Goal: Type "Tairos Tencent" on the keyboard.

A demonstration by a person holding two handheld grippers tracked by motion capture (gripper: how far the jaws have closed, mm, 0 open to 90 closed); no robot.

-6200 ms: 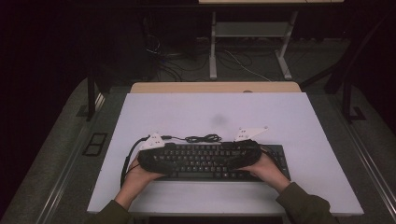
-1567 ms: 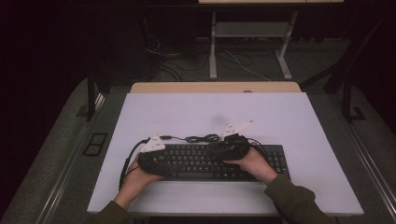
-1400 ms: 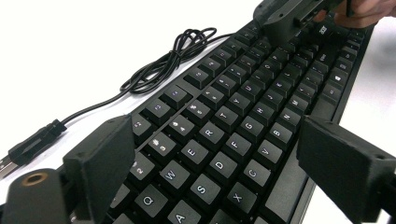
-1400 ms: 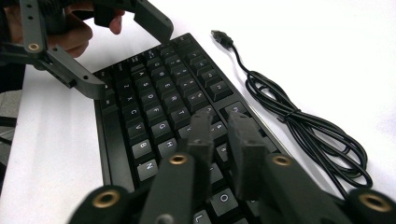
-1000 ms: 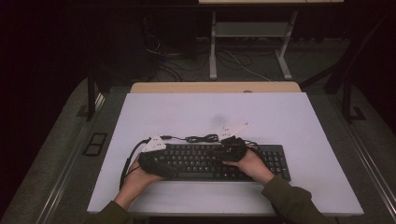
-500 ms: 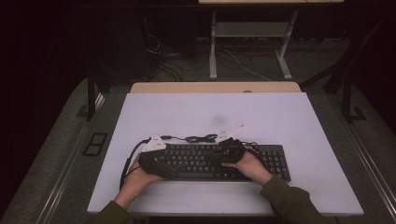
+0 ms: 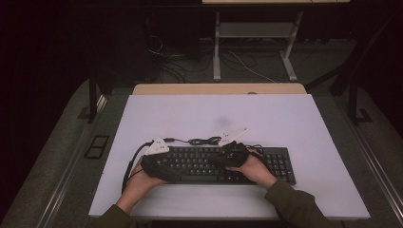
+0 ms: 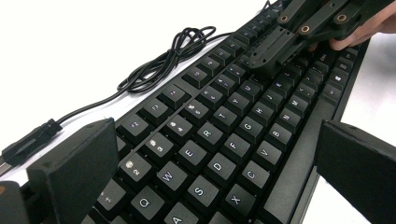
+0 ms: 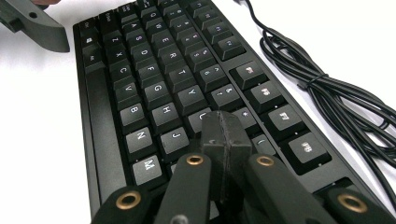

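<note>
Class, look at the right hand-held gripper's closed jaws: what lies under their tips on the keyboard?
The right hand-held gripper, jaws shut together, rests on the keyboard beside the J key, below U. The key directly under the tips is covered, so its letter cannot be read.

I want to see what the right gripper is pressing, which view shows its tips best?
The right gripper view: the right gripper tips, shut together, meet the keyboard near J and U. The left gripper view shows them side-on, farther off. The high view is too small.

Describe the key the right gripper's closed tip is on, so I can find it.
On the white table lies a black keyboard. The right gripper, jaws shut, rests in the letter block, on the key right of U and above J, below the number row.
</note>
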